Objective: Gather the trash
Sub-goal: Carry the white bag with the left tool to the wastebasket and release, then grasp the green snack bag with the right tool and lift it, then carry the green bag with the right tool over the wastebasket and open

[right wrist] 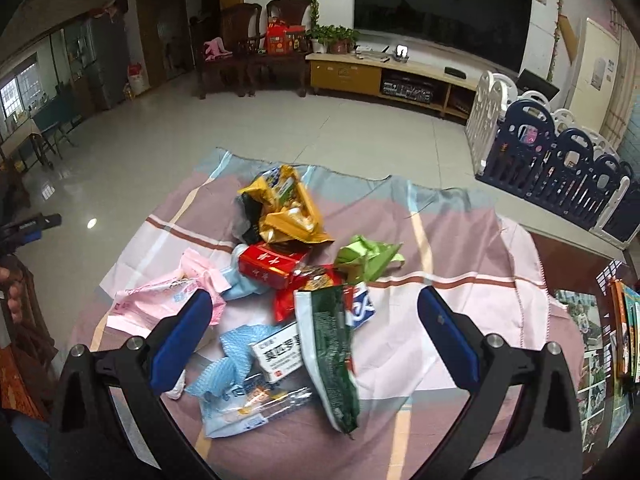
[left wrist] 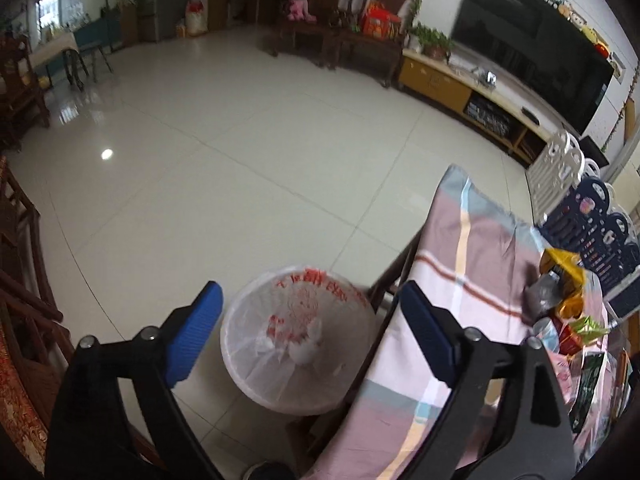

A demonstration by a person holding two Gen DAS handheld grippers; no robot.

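Wrappers (right wrist: 288, 280), crinkled foil and plastic, lie heaped on my checked cloth (right wrist: 460, 248); round bin (left wrist: 298, 340), thin white liner, holds crumpled bits. Left gripper (left wrist: 308, 336) and right gripper (right wrist: 316, 336) both gape, empty.

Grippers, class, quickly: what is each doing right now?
Left gripper: open, empty, above the bin.
Right gripper: open, empty, over the rubbish.
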